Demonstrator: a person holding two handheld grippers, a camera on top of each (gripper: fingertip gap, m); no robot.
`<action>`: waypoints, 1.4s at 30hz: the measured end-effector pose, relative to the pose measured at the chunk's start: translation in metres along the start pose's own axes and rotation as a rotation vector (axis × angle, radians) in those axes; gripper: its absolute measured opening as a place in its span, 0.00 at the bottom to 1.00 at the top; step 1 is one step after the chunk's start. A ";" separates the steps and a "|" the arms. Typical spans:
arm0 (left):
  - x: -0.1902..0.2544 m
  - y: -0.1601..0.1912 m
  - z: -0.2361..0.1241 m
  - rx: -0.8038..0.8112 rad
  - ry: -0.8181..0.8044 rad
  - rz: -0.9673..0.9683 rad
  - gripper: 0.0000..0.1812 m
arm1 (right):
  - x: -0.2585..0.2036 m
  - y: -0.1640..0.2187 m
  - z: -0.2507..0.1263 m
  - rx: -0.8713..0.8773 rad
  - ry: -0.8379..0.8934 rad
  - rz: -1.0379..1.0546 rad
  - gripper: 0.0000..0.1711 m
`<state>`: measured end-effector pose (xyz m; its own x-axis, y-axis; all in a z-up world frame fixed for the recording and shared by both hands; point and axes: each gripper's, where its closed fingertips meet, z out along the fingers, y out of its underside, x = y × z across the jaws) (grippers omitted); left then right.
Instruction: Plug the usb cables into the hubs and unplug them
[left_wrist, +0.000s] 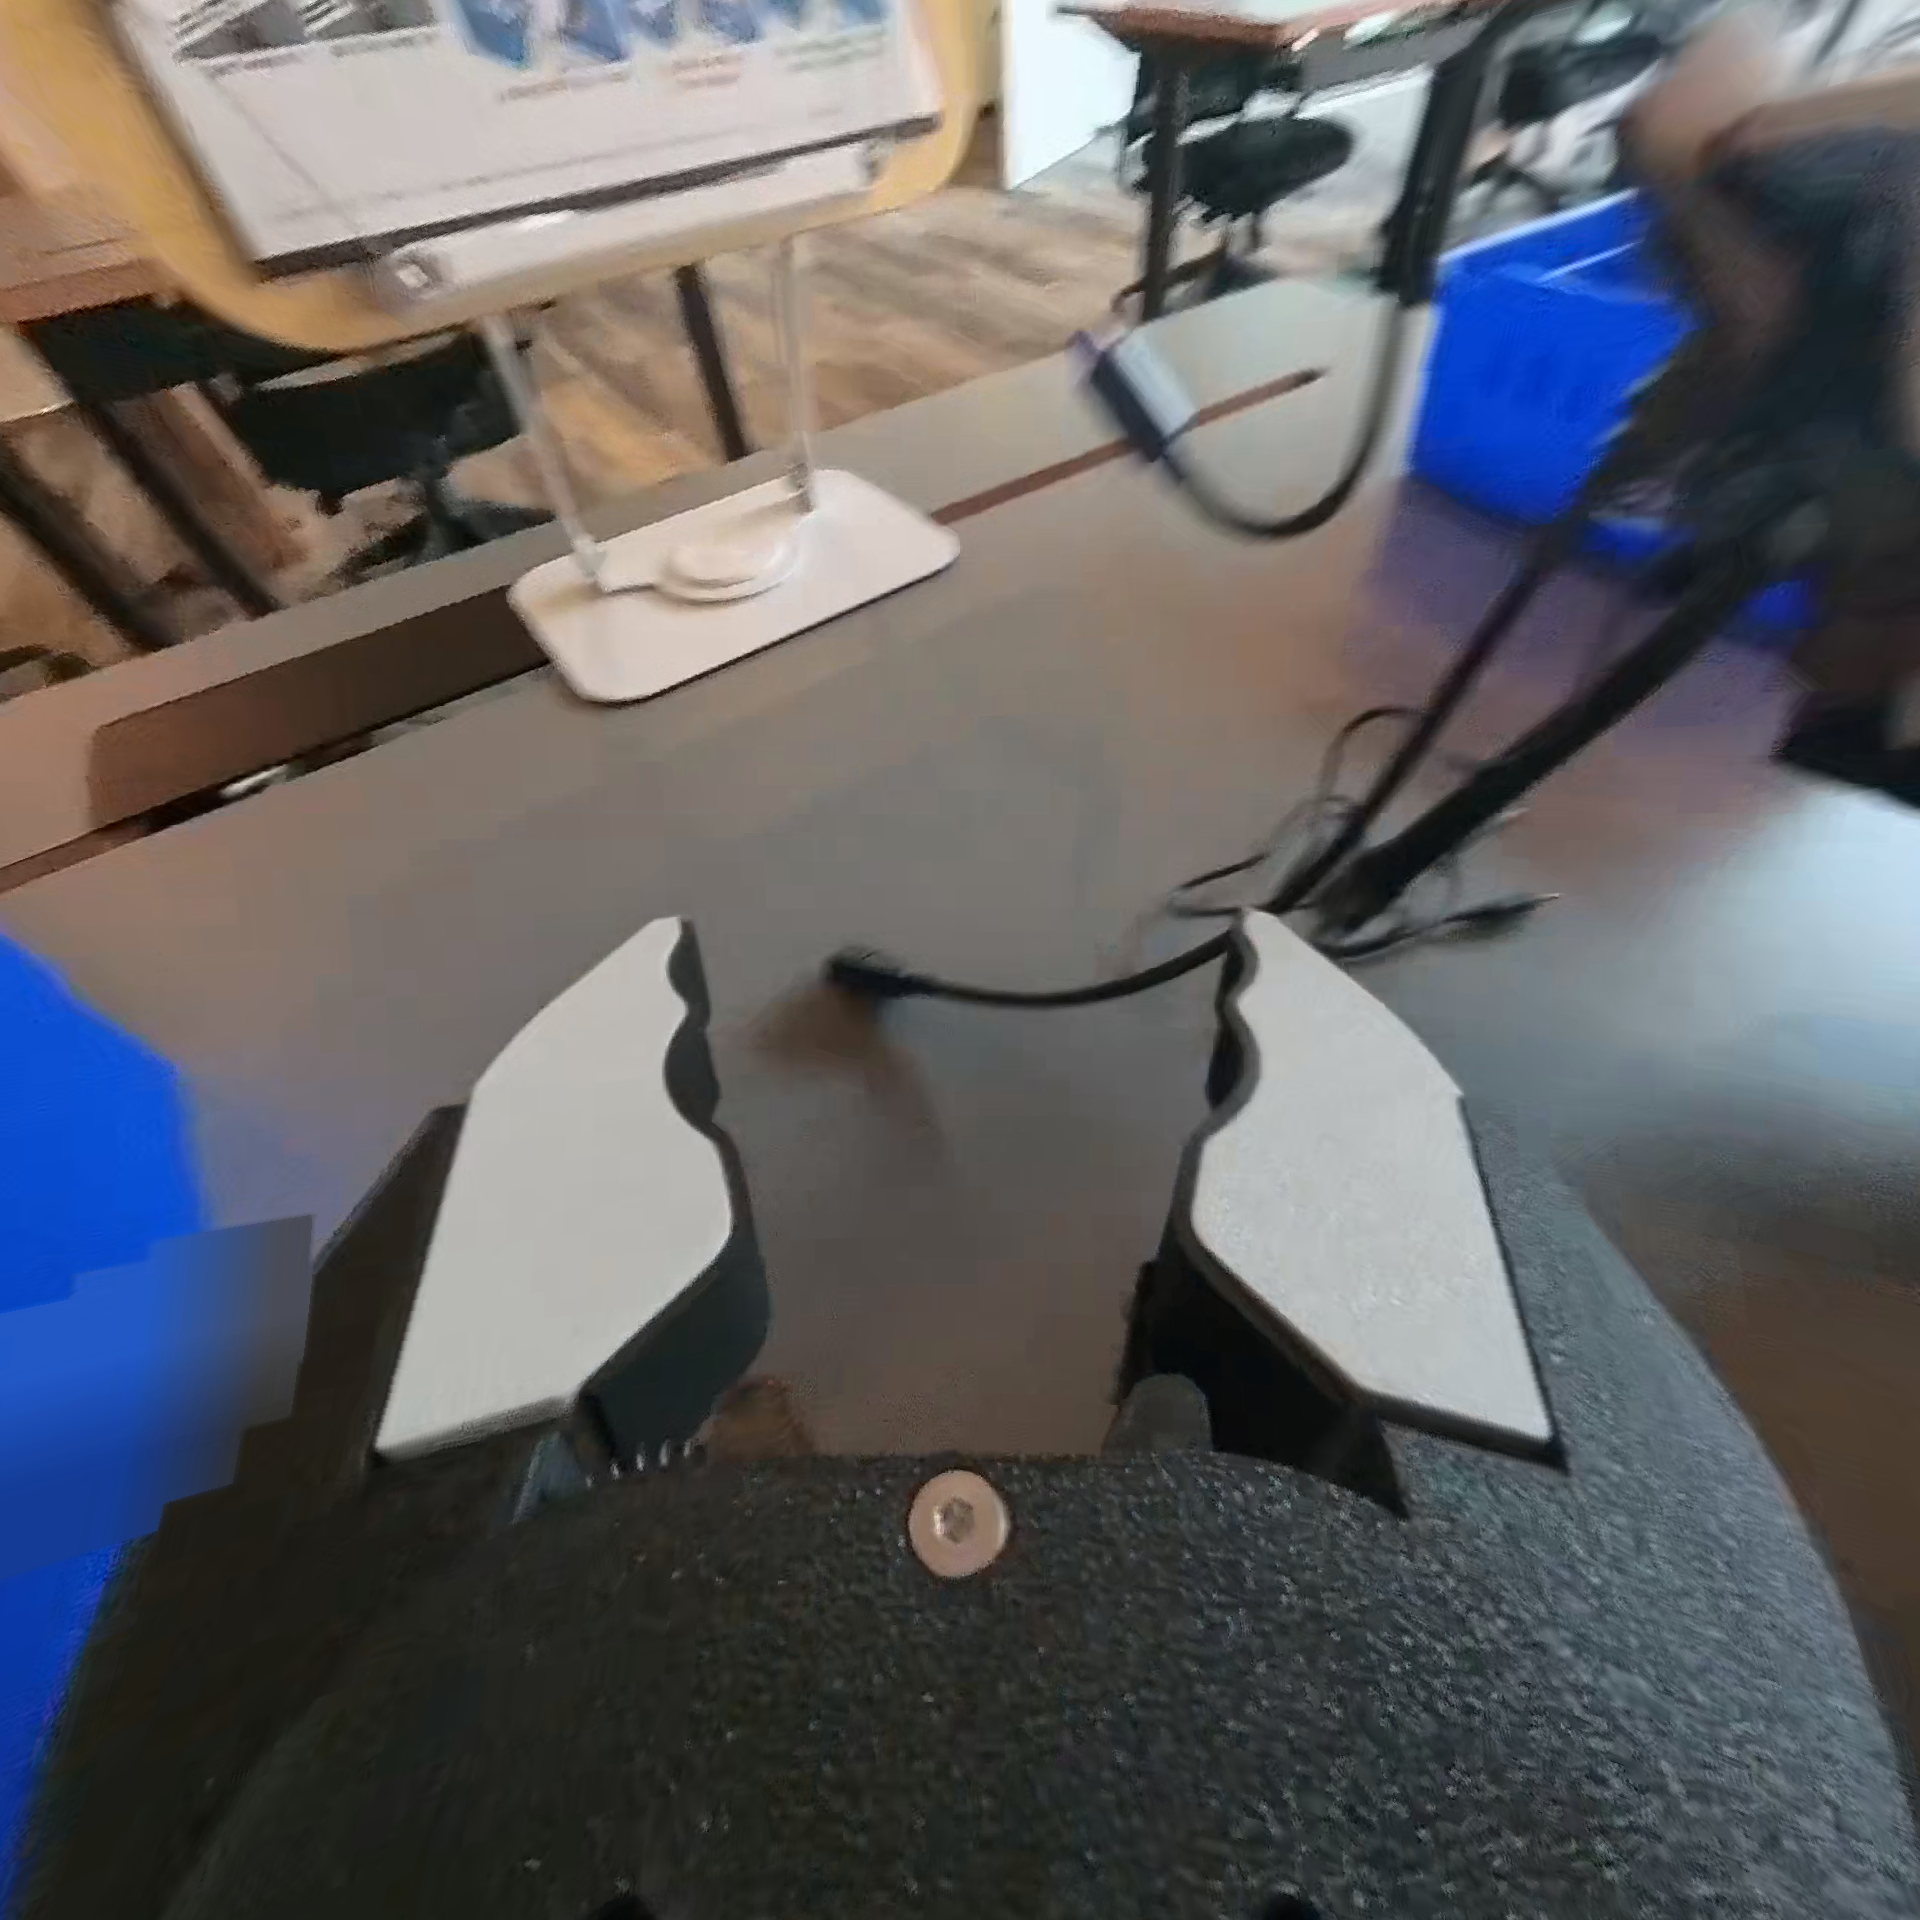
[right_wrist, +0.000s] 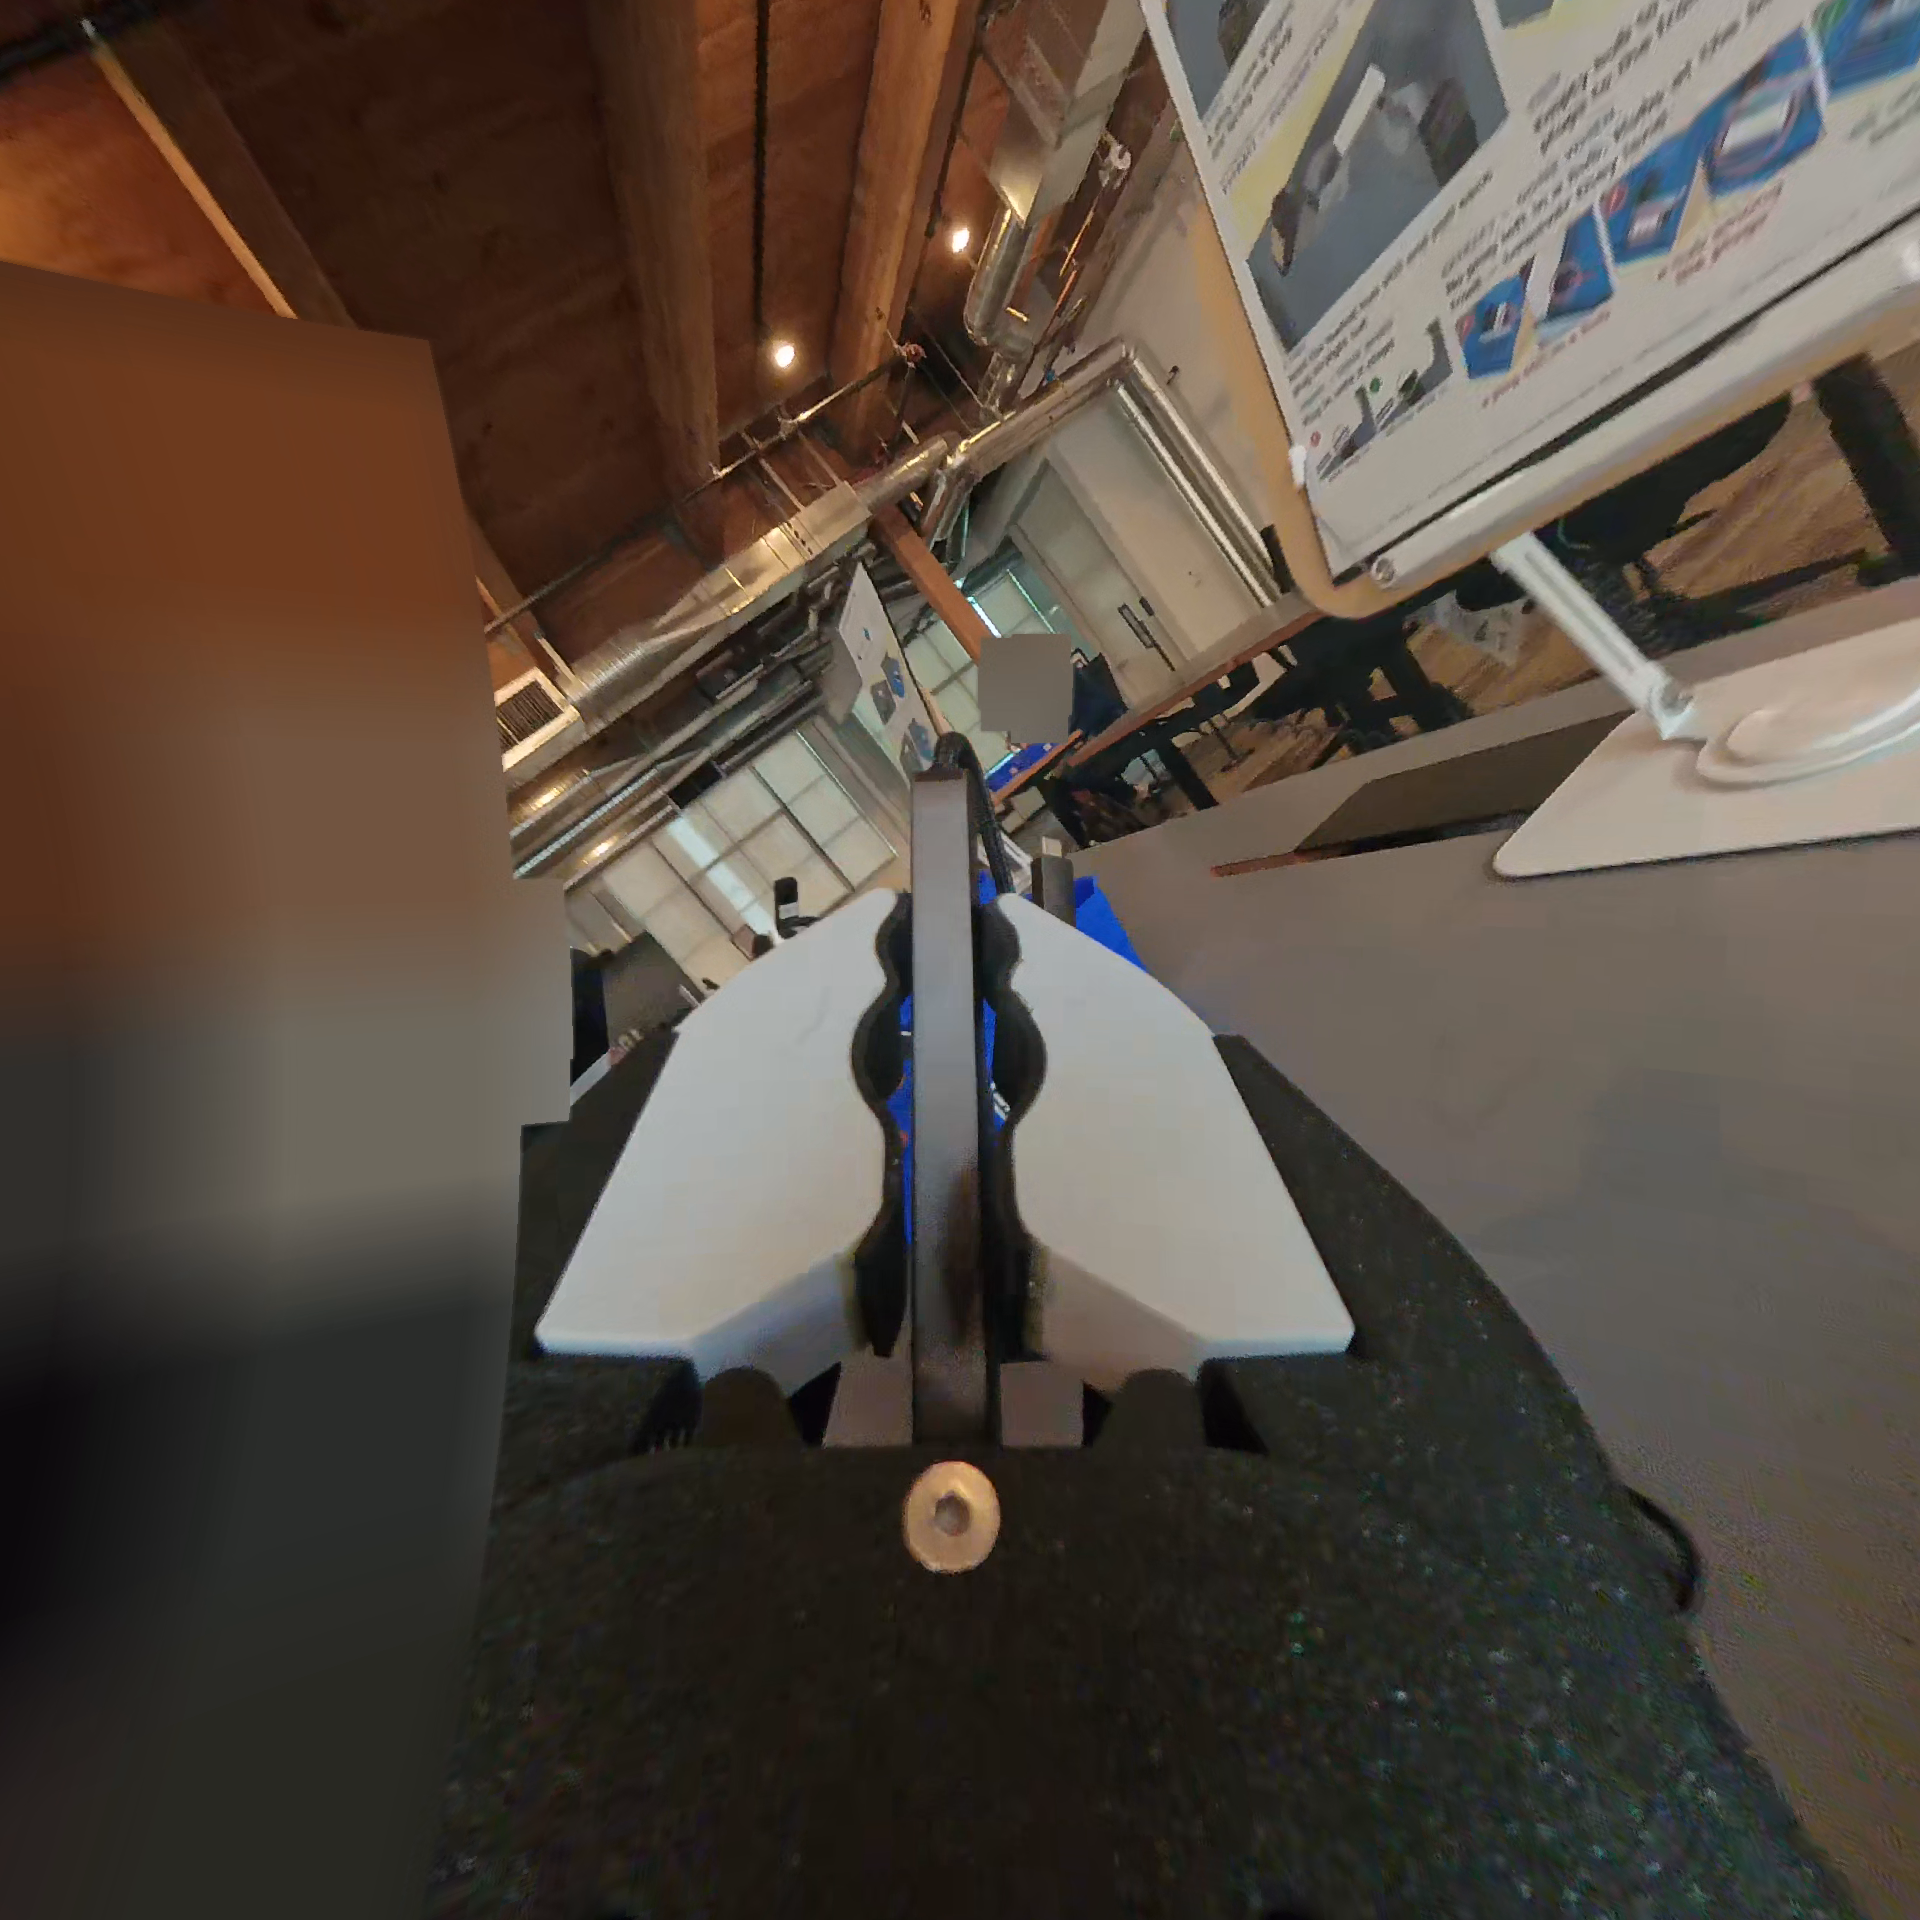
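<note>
My left gripper (left_wrist: 966, 935) is open and empty, low over the dark table (left_wrist: 1039, 675). A black USB cable (left_wrist: 1039, 992) lies on the table just past its fingertips, its plug (left_wrist: 862, 977) pointing left between them. More black cables (left_wrist: 1403, 821) run from a tangle on the table up to a blurred dark shape at the right. A grey hub (left_wrist: 1132, 395) with a looping black cable shows at the far side. My right gripper (right_wrist: 943, 904) is shut on a thin dark hub (right_wrist: 943, 1091) seen edge-on, tilted upward. A braided black cable (right_wrist: 982, 810) leaves the hub's far end.
A white sign stand's base (left_wrist: 727, 582) and its board (left_wrist: 520, 125) are on the table's far left; the base also shows in the right wrist view (right_wrist: 1714, 790). A blue bin (left_wrist: 1538, 343) stands at the right, and a blue shape (left_wrist: 73, 1195) at the left edge.
</note>
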<state>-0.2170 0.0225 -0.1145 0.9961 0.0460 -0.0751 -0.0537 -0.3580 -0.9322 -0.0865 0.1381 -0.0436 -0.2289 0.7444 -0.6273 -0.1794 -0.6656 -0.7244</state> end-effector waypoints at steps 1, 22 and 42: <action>-0.010 0.003 0.001 -0.025 -0.036 0.005 0.48 | -0.001 -0.007 -0.002 -0.004 0.009 -0.021 0.07; -0.069 0.033 0.006 -0.129 -0.259 0.109 0.24 | -0.107 -0.297 -0.134 0.351 0.383 -0.716 0.07; -0.060 0.039 0.018 -0.140 -0.217 0.059 0.31 | 0.039 -0.278 -0.246 0.068 0.997 -0.756 0.00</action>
<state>-0.2806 0.0223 -0.1523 0.9526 0.2143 -0.2162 -0.0862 -0.4912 -0.8668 0.1898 0.3652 0.0625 0.7703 0.6371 -0.0258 -0.0053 -0.0342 -0.9994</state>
